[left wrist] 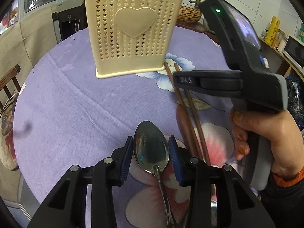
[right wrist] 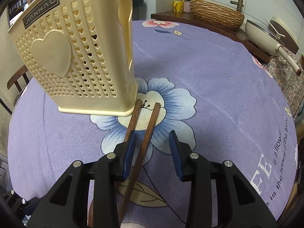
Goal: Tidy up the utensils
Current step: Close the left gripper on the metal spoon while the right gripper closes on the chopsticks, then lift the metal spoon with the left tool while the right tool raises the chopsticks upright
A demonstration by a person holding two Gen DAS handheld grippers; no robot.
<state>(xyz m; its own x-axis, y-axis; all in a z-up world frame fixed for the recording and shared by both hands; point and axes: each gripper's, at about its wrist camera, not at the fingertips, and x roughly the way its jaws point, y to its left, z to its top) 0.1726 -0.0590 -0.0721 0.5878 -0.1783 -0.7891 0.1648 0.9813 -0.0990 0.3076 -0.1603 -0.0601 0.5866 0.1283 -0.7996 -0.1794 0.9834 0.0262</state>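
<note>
While the left gripper point(left wrist: 151, 148) clamps the spoon point(left wrist: 151, 146) bowl, the right gripper point(right wrist: 153, 148) stands part-open, one chopstick point(right wrist: 143, 146) loose between its pads, the holder point(right wrist: 76, 57) at eleven o'clock.

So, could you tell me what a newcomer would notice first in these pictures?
Probably the cream holder with its big raised heart, standing upright at the far middle of the purple floral cloth. Next, the metal spoon, its bowl between the left gripper's blue fingers. Two brown chopsticks lie beside the holder's base, one between the right gripper's open fingers.
</note>
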